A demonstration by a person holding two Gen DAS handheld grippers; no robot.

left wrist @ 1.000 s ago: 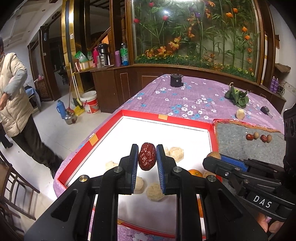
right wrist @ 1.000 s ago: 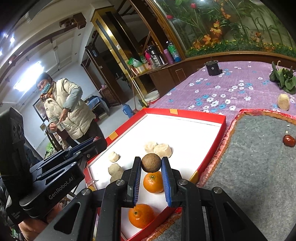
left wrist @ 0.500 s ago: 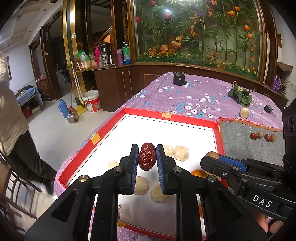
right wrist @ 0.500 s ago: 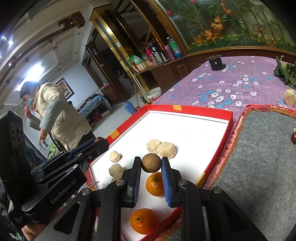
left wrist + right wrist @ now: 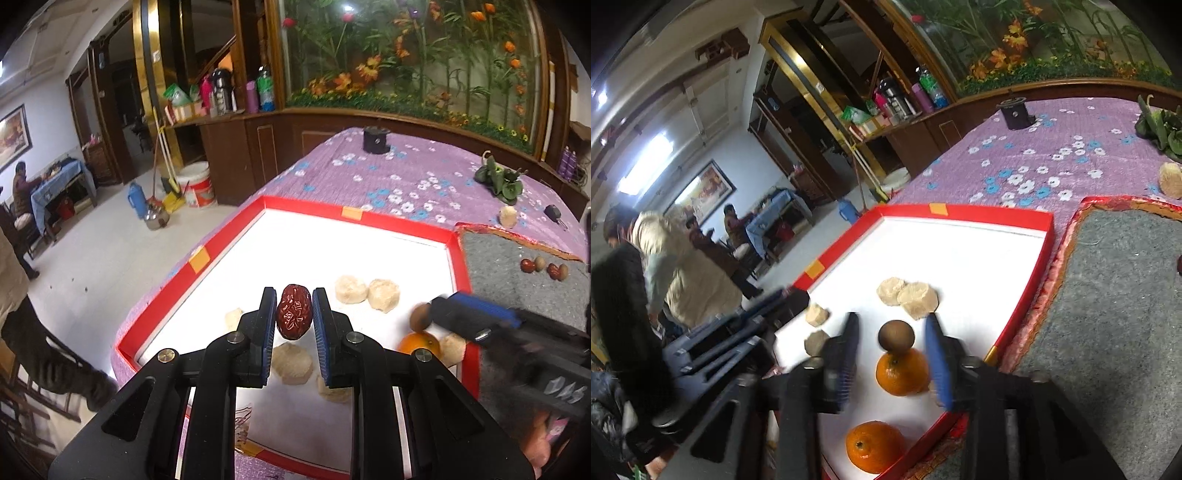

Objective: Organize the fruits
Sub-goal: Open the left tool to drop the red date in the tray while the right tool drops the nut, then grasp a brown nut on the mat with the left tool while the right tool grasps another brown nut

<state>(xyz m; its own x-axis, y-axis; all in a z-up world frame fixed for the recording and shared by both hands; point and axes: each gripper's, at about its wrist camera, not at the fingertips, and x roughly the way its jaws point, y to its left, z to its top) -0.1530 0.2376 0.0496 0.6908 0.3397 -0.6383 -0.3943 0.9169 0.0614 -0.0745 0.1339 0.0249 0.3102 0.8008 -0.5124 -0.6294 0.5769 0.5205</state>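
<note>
- A date (image 5: 293, 312) is being pinched between the left gripper (image 5: 294, 325) pads, held above the red tray (image 5: 229, 236), probably so it can be dropped in with the rest.
- A brown round fruit (image 5: 896, 335) is sitting between the right gripper (image 5: 892, 354) fingers, which are being held spread wide; contact can't be made out, looks like it's being let go.
- It's lying just above an orange (image 5: 902, 373) in the tray.
- Pale cakes (image 5: 908, 295) are being kept grouped further in.
</note>
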